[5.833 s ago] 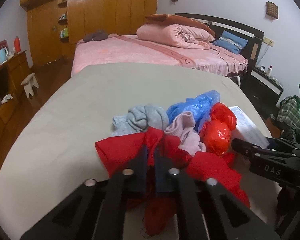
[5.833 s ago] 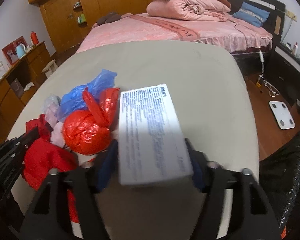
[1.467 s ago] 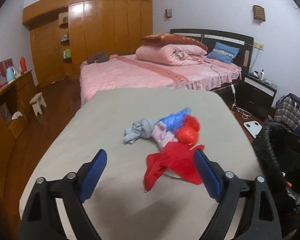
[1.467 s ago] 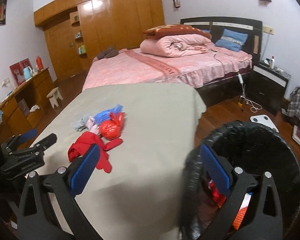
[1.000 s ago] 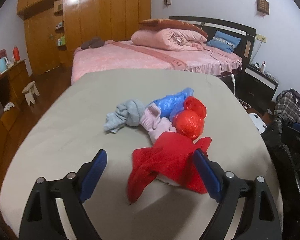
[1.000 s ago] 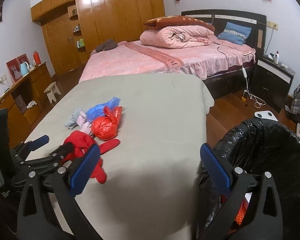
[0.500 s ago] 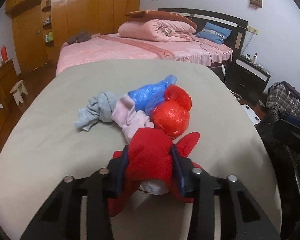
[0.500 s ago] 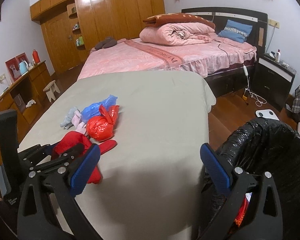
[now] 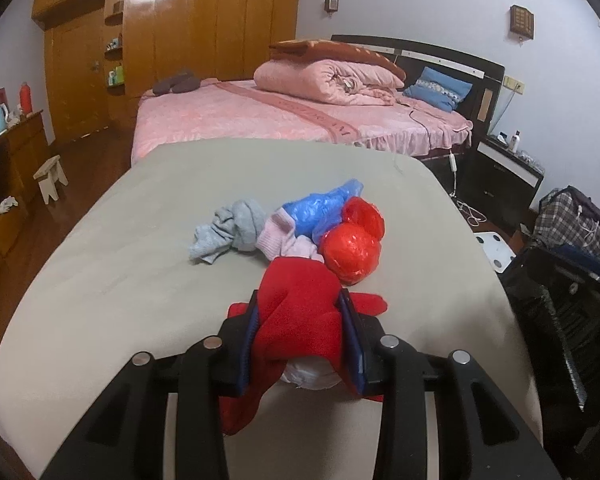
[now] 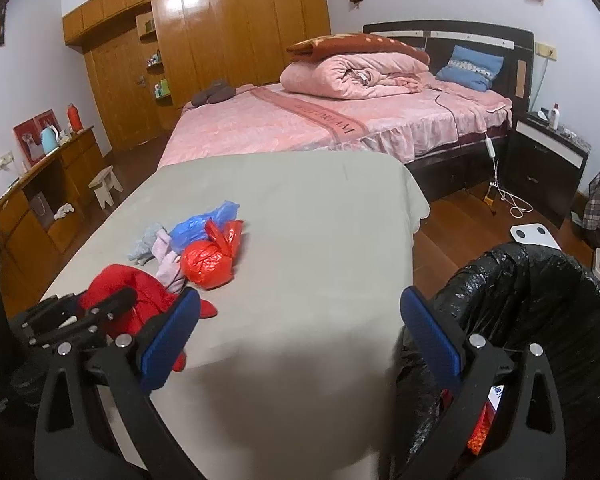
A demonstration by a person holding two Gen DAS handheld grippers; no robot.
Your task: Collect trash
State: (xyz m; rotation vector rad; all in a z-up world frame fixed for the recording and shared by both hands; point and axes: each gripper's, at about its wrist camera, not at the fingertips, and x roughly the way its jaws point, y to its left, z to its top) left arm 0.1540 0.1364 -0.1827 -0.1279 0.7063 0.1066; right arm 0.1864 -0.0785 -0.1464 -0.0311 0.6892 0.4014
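Left wrist view showed the left gripper [image 9: 302, 336] clamped on the red cloth [image 9: 300, 312], pads pinching a bunched fold, rest of it draped on the grey table cover [image 9: 140, 272]. Something white [image 9: 308, 376] sat under the cloth, not between the pads.

Risks as I judged them:
- Soft fold could slip out on the lift.
- White piece would likely stay behind or drop off the table edge.
- Trailing end could snag the pink sock [image 9: 284, 236] or red bag [image 9: 352, 252] just beside it.
- Cloth looked like clothing, not trash; binning it might be the wrong call.

Right gripper [image 10: 300, 336] was spread wide and empty, next to the black-lined bin [image 10: 540, 280].

Count on the table: 1 red cloth, 1 red bag, 1 blue bag [image 9: 320, 212], 1 pink sock, 1 grey sock [image 9: 228, 228], 1 white item. Bins: 1.
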